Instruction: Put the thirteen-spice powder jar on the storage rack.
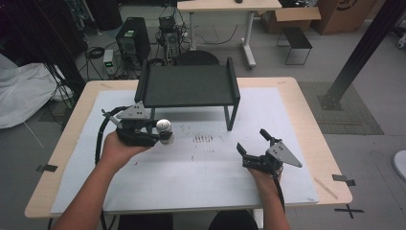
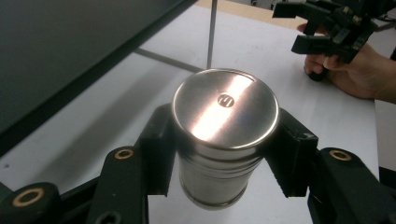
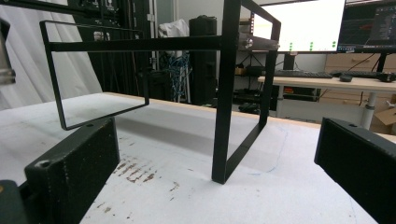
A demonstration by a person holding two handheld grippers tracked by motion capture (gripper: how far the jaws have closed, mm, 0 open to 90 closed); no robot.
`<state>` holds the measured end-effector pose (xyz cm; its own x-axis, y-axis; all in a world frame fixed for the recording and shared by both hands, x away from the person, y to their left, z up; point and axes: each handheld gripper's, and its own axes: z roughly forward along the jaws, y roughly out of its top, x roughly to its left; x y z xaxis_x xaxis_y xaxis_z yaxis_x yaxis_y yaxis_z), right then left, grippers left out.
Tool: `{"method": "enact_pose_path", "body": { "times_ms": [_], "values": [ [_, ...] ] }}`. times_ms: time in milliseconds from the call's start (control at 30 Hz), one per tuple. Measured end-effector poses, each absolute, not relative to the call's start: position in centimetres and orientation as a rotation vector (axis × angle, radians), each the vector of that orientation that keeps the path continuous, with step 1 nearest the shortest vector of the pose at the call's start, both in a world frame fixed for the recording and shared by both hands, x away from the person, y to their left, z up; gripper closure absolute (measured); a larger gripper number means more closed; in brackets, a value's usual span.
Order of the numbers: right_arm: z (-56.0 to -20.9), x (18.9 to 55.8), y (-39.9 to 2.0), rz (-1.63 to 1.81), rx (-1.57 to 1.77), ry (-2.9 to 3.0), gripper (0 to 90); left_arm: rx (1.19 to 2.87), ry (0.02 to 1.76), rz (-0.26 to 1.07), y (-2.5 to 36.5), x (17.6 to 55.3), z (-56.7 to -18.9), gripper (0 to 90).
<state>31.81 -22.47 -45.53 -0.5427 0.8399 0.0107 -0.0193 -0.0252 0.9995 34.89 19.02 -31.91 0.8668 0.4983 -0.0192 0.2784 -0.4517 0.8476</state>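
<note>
1. Your left gripper (image 2: 224, 154) clamped a can (image 2: 223, 135) between both jaws, just in front of the rack (image 1: 189, 86) at its left leg.
2. The can was a smooth, shiny steel cylinder with a flat round lid.
3. Your right gripper (image 1: 253, 143) stood wide apart and held nothing, well right of the can, in front of the rack's right leg.
4. Your forearms reached over the white mat (image 1: 210, 177).

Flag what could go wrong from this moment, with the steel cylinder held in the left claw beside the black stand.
1. The left claw pinches the smooth metal cylinder only on its sides, below the lid; it might slip or tilt.
2. The cylinder is close to the black stand; moving forward, it could knock the stand's edge or leg.
3. The right claw is open and apart, so it cannot catch a drop.
</note>
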Motion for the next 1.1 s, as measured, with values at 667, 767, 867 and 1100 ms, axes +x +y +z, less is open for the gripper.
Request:
{"method": "enact_pose_path", "body": {
  "times_ms": [667,767,867,1100],
  "values": [
    [-45.5,31.8,-22.5,1.647,0.876,1.585,0.0,2.076,0.562,0.330,17.9,37.4,-27.7,48.9],
    [-45.5,31.8,-22.5,1.647,0.877,1.585,0.0,2.081,0.567,0.339,17.8,38.0,-27.2,48.9],
    [-45.5,31.8,-22.5,1.648,0.877,1.586,0.0,2.078,0.580,0.343,17.7,38.6,-26.9,49.0],
    [-45.5,31.8,-22.5,1.649,0.878,1.585,0.0,2.055,0.607,0.347,17.5,39.9,-26.2,49.0]
  ]
}}
